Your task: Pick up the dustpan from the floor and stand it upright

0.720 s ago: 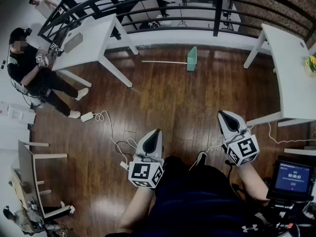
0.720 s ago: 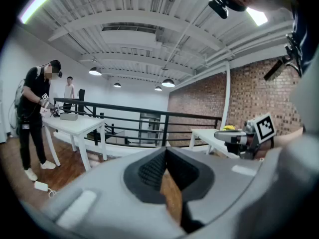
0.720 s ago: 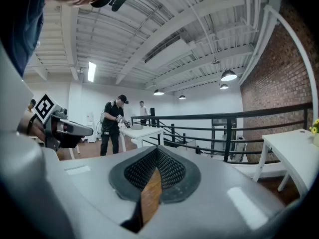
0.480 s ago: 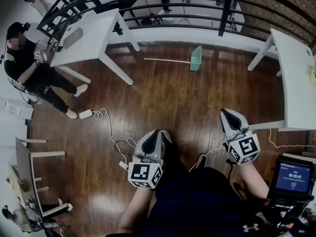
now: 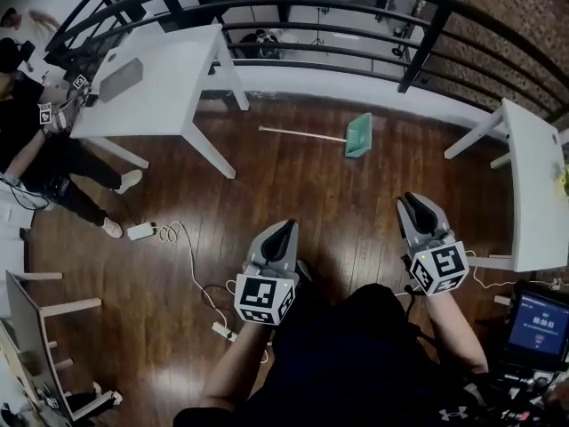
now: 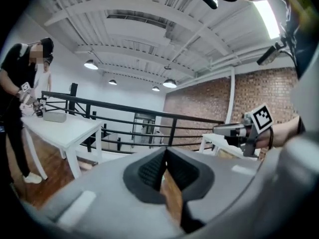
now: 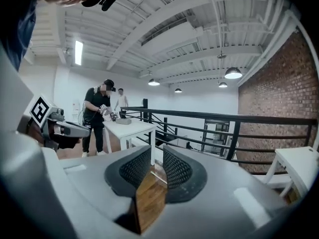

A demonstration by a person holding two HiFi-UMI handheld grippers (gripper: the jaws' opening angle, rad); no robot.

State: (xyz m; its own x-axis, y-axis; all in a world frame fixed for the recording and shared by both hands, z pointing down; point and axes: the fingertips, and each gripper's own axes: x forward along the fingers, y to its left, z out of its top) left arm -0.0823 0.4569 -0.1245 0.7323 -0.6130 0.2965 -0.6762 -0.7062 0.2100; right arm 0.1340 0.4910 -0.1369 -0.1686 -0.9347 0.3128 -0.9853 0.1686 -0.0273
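The green dustpan (image 5: 358,135) lies on the wooden floor near the railing, its long pale handle (image 5: 298,132) stretched flat to the left. Both grippers are held low in front of the person, well short of it. In the head view the left gripper (image 5: 286,229) points forward with its jaws together. Its own view shows the left gripper (image 6: 165,154) shut on nothing. To the right, the right gripper (image 5: 414,201) also points toward the railing. In its own view the right gripper (image 7: 157,156) has a narrow gap between the pads, showing only floor.
A white table (image 5: 160,78) stands at the back left with a person (image 5: 40,149) beside it. Another white table (image 5: 533,185) is at the right. A black railing (image 5: 356,25) closes the far side. A cable and power brick (image 5: 140,230) lie on the floor at left; a screen (image 5: 540,324) at lower right.
The view has shifted forward: the dustpan and tables sit lower and nearer in the picture. Both grippers stay in front of the person, their jaws unchanged.
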